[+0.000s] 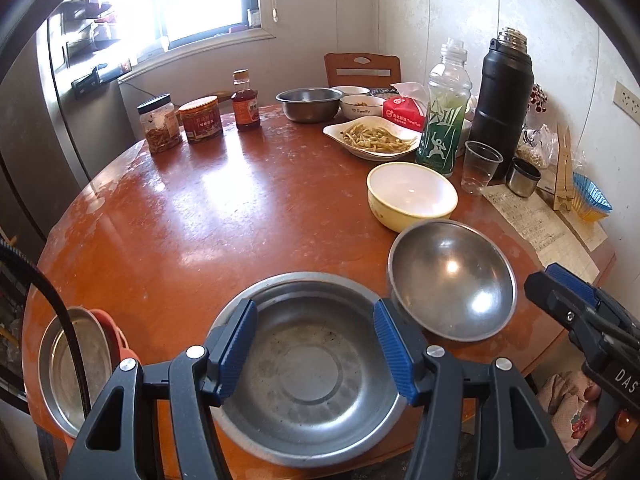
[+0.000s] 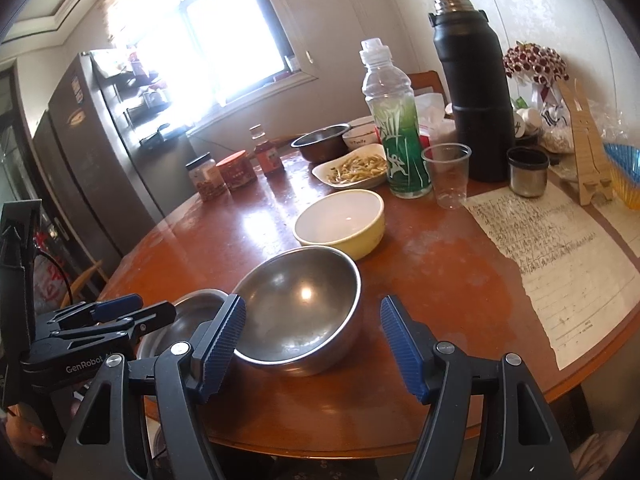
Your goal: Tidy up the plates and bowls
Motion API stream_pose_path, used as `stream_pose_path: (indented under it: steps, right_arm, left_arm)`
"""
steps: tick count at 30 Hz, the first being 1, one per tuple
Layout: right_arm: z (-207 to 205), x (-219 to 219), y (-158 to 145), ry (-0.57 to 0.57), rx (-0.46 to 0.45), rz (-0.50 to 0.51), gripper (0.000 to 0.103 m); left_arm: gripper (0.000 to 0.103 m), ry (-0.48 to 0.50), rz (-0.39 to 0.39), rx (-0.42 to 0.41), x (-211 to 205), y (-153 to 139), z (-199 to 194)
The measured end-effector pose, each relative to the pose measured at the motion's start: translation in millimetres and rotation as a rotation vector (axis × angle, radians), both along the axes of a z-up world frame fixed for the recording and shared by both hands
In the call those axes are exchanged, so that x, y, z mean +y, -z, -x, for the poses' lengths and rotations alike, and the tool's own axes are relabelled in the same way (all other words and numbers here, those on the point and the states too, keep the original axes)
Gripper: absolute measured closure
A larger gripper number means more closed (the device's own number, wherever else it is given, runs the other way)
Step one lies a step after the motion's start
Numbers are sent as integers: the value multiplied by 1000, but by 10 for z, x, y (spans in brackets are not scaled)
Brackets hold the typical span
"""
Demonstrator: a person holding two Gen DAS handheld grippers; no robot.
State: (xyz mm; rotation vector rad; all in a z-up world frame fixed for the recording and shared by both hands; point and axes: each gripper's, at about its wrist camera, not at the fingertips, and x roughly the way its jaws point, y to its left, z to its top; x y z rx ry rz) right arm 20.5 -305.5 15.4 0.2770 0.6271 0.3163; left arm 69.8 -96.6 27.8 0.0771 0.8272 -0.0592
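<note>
Left tongs (image 1: pixel 316 352): released, blue pads spread wide above a shallow steel plate (image 1: pixel 308 396) at the near edge of the round bench (image 1: pixel 200 220). Neither pad visibly touches the plate; nothing gripped. The left tongs also show at the left edge of the right wrist view, over the same plate.

Right tongs (image 2: pixel 314 350): released, jaws wide, empty. The left pad overlaps the near rim of the round steel bowl (image 2: pixel 300 308) in this view; contact cannot be confirmed. The right pad hangs over bare bench.

Steel bowl stands upright, just right of the shallow plate, rims close together. At the bench's far-left near edge, a second steel plate (image 1: pixel 76 368) with a red dish (image 1: pixel 112 332) against it.

Behind the steel bowl: yellow bowl (image 1: pixel 412 196), white inside, upright, near but apart.

Further back: clear plastic cup (image 1: pixel 480 168), green-labelled bottle (image 1: pixel 440 120), black flask (image 1: pixel 504 96), a handwritten sheet of paper (image 2: pixel 560 248) to the right.

Beyond: white dish of yellowish food strips (image 1: pixel 376 138), steel basin (image 1: pixel 310 104), two white bowls behind it. Far left: three jars and bottles of condiments (image 1: pixel 200 120).
</note>
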Motion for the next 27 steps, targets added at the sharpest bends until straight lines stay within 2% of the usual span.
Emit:
stream_pose_path:
  steps: [11, 15, 22, 24, 26, 27]
  right_arm:
    - [-160, -69, 194, -5, 76, -3, 31]
    - [-232, -56, 265, -8, 110, -32, 31]
    - [-326, -21, 357, -9, 128, -56, 31]
    - [-344, -18, 368, -9, 124, -52, 37]
    - [-369, 2, 383, -23, 126, -44, 51]
    - [-375, 11, 388, -30, 122, -44, 52]
  left_arm:
    - [41, 102, 23, 43, -318, 87, -328]
    - [40, 115, -15, 70, -430, 183, -471]
    - [40, 144, -22, 95, -536, 304, -624]
    - [40, 150, -19, 92, -559, 324, -659]
    - [40, 158, -19, 90, -574, 335, -677]
    - [40, 169, -16, 94, -592, 348, -692]
